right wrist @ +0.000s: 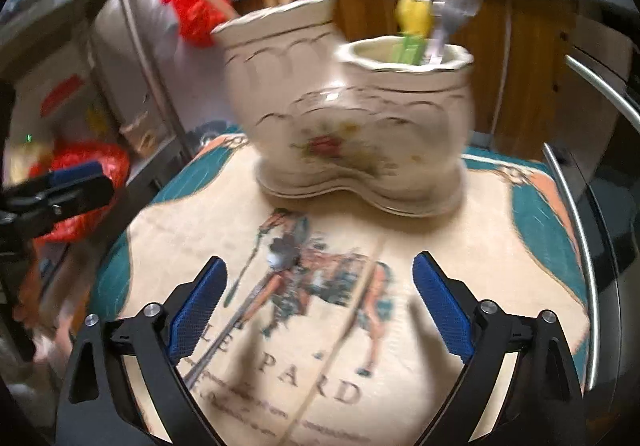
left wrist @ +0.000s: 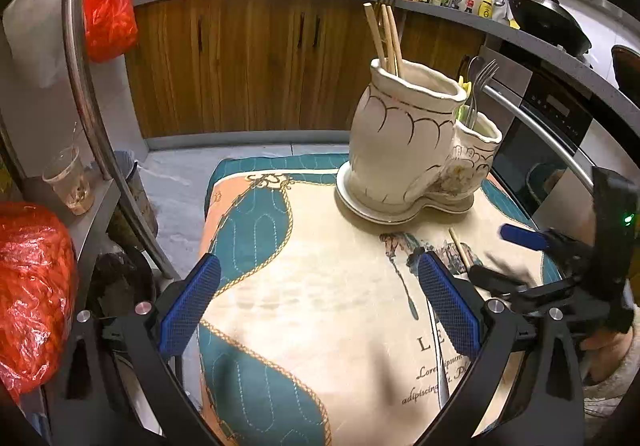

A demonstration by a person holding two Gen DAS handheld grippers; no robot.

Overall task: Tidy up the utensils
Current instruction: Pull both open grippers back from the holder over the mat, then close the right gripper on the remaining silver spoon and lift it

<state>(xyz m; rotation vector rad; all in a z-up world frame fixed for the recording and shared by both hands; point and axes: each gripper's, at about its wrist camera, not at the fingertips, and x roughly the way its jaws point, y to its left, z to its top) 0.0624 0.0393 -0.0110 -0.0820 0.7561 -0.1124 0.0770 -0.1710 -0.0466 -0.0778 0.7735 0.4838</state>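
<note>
– Spoon [right wrist: 276, 256] and loose chopstick [left wrist: 459, 249]: where do they lie?

– Both are flat on the cloth-covered surface [left wrist: 320, 346], in front of the ceramic holder [left wrist: 400, 149]. In the right wrist view the spoon's bowl sits left of centre. Its handle runs down and left, passing under the left-hand one of the right fingers [right wrist: 444, 310].

– And the chopstick?

– In that same view it looks like a pale line, nearly straight up the frame. It runs from the bottom edge towards the holder, inside the gap between the fingers.

– How do the fingers stand?

– Both pairs are spread wide with nothing between the pads.

– What about the left fingers [left wrist: 188, 310]?

– In the left wrist view the spoon lies against the right-hand finger, lower right of the frame. The chopstick lies just beyond that, near the other tool.

– So which hand takes which?

– I'd judge the right hand better placed for the chopstick. Its long axis runs along the gap, so the pads would close across it. The spoon falls to the left hand, which must shift rightwards to straddle the handle.

– Where do they go?

– Chopsticks stand in the tall pocket, forks in the low one.
</note>
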